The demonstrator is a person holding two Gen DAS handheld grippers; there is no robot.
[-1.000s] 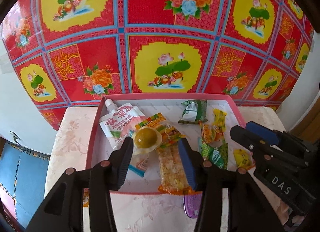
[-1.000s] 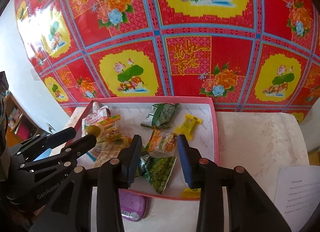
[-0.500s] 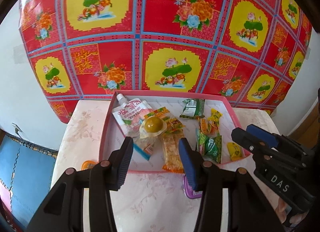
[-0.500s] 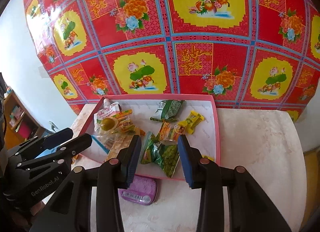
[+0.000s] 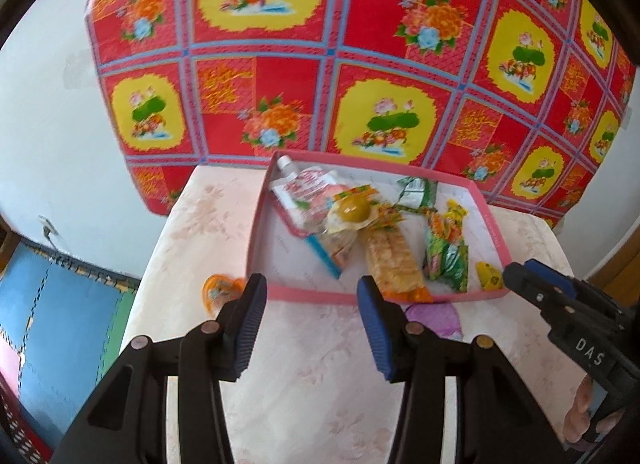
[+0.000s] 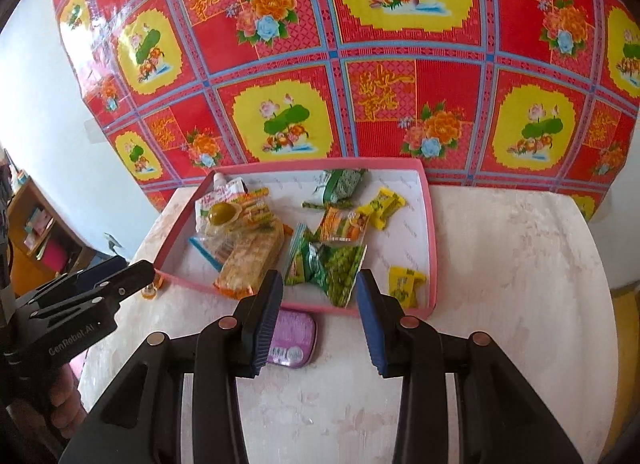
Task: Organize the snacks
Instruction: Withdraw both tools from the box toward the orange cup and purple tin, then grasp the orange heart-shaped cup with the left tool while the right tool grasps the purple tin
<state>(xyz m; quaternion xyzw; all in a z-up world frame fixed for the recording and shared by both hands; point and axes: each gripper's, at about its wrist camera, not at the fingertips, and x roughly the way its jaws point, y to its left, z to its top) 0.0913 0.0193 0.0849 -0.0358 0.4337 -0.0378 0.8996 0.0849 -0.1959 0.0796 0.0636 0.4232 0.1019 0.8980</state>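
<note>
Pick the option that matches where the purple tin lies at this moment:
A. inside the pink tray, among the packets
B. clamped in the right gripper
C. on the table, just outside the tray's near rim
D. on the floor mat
C: the purple tin lies flat on the table in front of the pink tray, beside the open right gripper, which holds nothing.

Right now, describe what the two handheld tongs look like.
Both are matte black plastic. Left tongs: two angular arms with round brass-coloured rivets, ending in ribbed blue pads. Right tongs: same build, blue pads. Seen from the opposite camera, the left carries white "GenRobot.AI" lettering, the right "DAS". Bare fingers grip both handles.
</note>
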